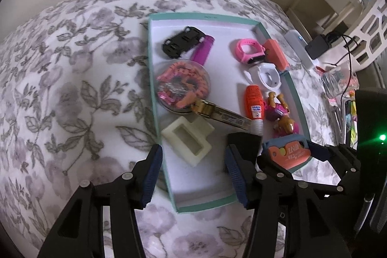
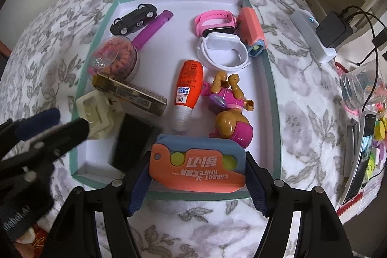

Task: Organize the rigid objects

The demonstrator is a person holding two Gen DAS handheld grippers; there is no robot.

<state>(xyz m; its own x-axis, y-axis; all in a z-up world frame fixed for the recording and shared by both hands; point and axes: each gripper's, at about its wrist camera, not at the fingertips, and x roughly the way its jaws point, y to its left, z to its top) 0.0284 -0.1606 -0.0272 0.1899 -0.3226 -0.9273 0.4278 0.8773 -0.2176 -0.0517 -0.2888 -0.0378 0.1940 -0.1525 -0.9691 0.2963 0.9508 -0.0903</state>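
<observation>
A teal-rimmed white tray [image 1: 154, 79] [image 2: 271, 79] lies on a floral blanket. It holds a black toy car [image 1: 181, 41], a pink watch [image 1: 249, 50], an orange bottle [image 2: 188, 86], a pup figure [image 2: 232, 113], a gold harmonica [image 2: 130, 93] and a cream block [image 1: 191, 140]. My right gripper [image 2: 198, 175] is shut on an orange and blue carrot knife toy [image 2: 200, 166] [image 1: 287, 151] over the tray's near right corner. My left gripper [image 1: 193, 169] is open and empty, straddling the tray's near left rim by the cream block.
A clear round box of orange beads [image 1: 182, 86] sits in the tray. Right of the tray lie a white power strip [image 2: 312, 33], a black charger [image 2: 333, 28] with cables, a glass jar [image 2: 358, 86] and a phone [image 2: 358, 161]. A wall is behind.
</observation>
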